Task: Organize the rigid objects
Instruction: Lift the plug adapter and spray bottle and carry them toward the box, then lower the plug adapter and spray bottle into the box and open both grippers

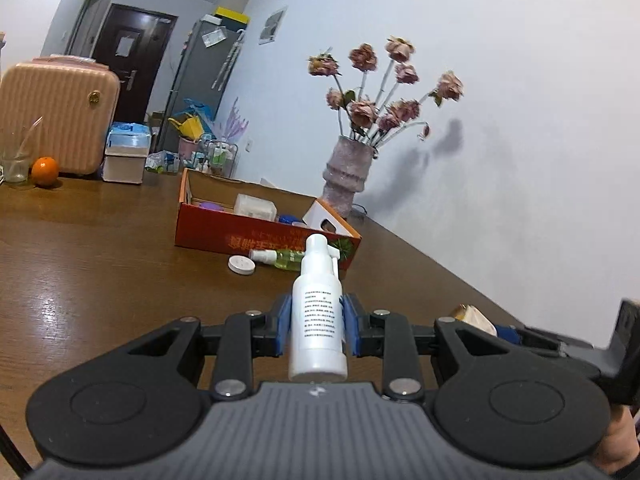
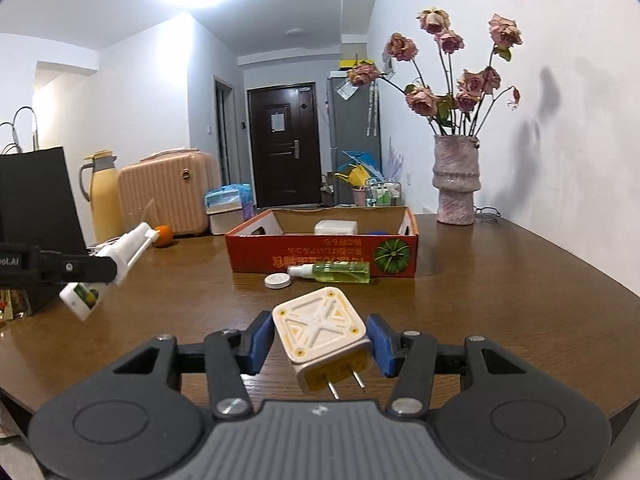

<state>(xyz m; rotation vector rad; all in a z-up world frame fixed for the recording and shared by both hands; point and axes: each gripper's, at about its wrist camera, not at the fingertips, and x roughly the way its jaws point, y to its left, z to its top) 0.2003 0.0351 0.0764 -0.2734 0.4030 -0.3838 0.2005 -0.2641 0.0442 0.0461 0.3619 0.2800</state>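
1. Nearest, low in the left wrist view, the left gripper (image 1: 316,322) has its jaws clamped on a white plastic spray bottle (image 1: 318,312), long axis running up-frame, nozzle forward.
2. Low in the right wrist view, the right gripper (image 2: 320,346) has its jaws closed on a cream square plug adapter (image 2: 320,330), prongs facing the camera.
3. On the brown wooden tabletop (image 2: 500,280), mid-frame, lie a white round cap (image 2: 277,280) and a green clear bottle (image 2: 334,272), lengthways against the box.
4. Just behind, the open red cardboard box (image 2: 320,258) lies straight ahead of the right jaws, up and slightly left of the left jaws; I judge it the drop point, neither hand clearly nearer.
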